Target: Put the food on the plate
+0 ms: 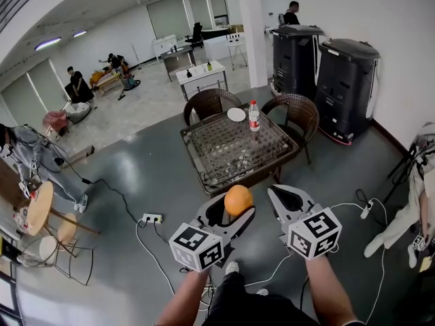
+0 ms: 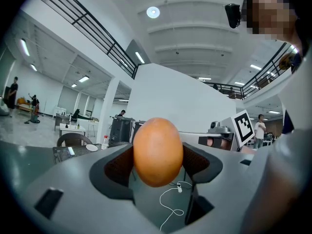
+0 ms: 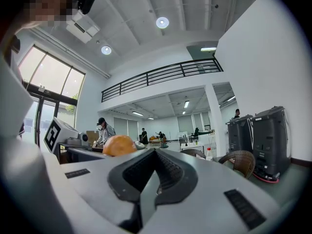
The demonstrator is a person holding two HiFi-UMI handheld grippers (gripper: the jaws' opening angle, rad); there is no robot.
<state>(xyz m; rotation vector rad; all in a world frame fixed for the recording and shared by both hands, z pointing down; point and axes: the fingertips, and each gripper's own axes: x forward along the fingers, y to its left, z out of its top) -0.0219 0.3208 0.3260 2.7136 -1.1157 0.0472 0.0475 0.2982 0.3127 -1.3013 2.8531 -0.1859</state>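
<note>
orange in the gripper, plate not yet reached

the round orange fruit [image 1: 238, 200] is off the bench and in the air, clamped between the two dark-padded jaws of the left gripper [image 1: 238, 206]. the left gripper view shows it squarely: a pad presses on each side of the fruit, and its lower half hangs free over the grey glossy floor [image 1: 136, 175]. just beside it, the right gripper [image 1: 279, 195] has its jaws pressed together with nothing between them (its own view shows the ribbed pads meeting along one seam).

the small white round plate [image 1: 236, 115] lies well apart from the fruit, on the far side of the glass-topped wicker bench [image 1: 217, 156]. it sits near the back edge, just beside a clear plastic bottle with a red cap [image 1: 254, 117]. as far as the head view shows, the plate is bare. two brown wicker chairs [image 1: 208, 103] stand behind the bench.

so the pick-up looks done and the grasp looks firm. what is left is most of the job. the fruit has to be carried forward across the bench top and lowered onto the plate without knocking the bottle next to it. then the left jaws must let go. being round, the fruit may roll once freed, so a low, centred set-down seems wise.
</note>
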